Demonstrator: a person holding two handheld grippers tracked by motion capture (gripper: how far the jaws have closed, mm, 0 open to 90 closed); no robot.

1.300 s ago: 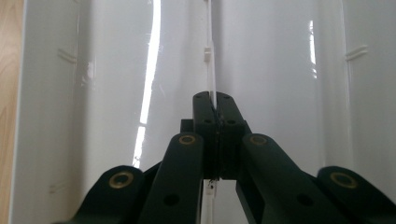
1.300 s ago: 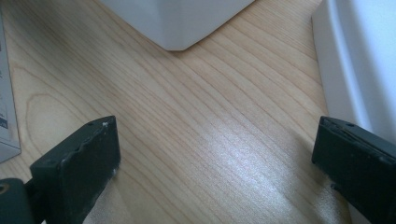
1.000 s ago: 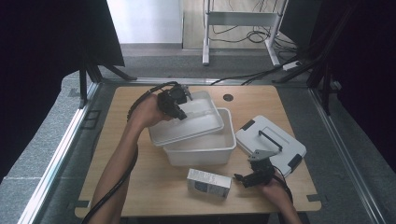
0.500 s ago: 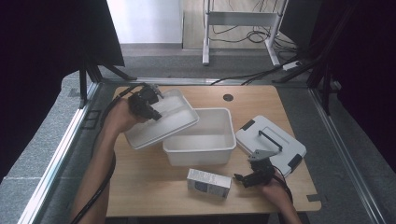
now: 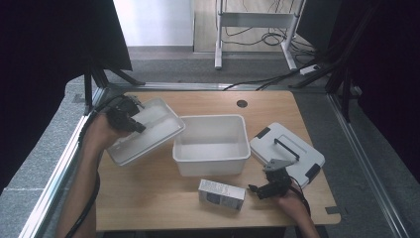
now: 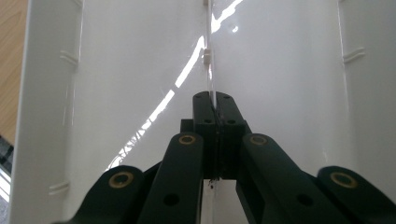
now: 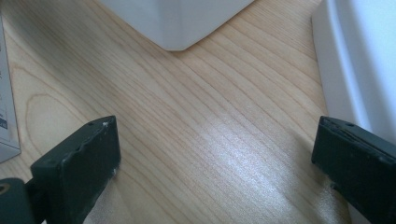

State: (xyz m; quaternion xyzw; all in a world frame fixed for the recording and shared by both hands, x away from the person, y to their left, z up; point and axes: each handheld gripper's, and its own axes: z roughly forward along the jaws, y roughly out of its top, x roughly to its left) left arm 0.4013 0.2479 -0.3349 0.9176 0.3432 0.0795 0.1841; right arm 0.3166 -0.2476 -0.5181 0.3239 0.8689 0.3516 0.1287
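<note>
Left gripper (image 5: 132, 120) clamps lid (image 5: 148, 134) mid-left by its thin centre rib — light, slick, probably flexes; right gripper (image 5: 261, 189) open.

Lid (image 6: 140, 70): cut off by every edge of the left gripper view.
Box (image 7: 7, 93) print: too blurred to be read.
Case (image 7: 359, 60): cropped at the right edge.
Tub (image 7: 177, 18): one corner seen.

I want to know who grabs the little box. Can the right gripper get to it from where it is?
Probably yes. The right gripper is open, with bare table between it and the small box beside it.
</note>
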